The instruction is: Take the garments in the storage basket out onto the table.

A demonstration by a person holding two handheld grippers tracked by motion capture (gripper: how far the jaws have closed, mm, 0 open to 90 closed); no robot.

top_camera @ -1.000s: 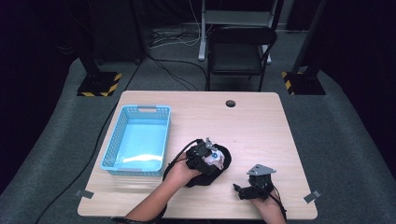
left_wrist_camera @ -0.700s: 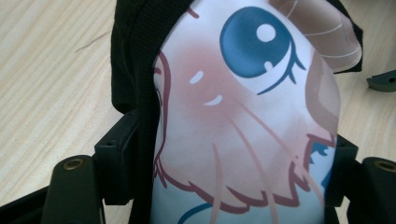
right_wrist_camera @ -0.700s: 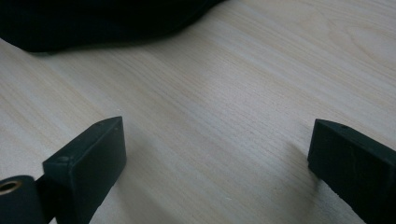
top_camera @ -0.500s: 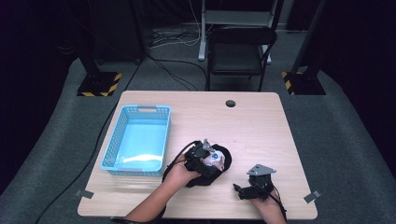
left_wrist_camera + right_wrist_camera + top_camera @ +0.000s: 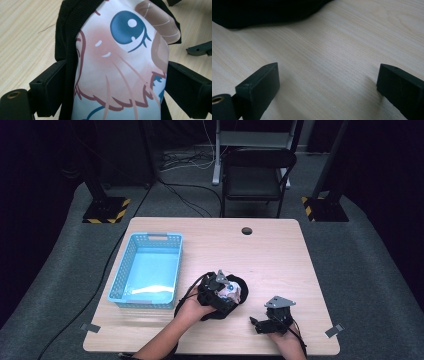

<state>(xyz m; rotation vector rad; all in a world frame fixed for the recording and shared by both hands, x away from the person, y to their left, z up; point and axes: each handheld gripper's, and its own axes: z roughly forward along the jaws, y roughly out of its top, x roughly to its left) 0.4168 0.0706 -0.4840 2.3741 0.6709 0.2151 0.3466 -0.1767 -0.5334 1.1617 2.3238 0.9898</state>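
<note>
Blue basket (image 5: 150, 270) on wooden table (image 5: 270, 255); black chair (image 5: 255, 177) behind.

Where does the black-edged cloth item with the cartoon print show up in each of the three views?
High view: the printed cloth item lies low and centre on the table, under the left gripper.
Left gripper view: it stands centre, between the open jaws.
Right gripper view: a dark edge, probably its black border, top left.
Shared landmark: the pale wood tabletop.

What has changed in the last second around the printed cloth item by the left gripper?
The left gripper jaws have just been opening; the black-edged cloth item with a cartoon eye print lies between them on the light wooden table. The hands, open right gripper and light-blue plastic basket stayed put.
</note>
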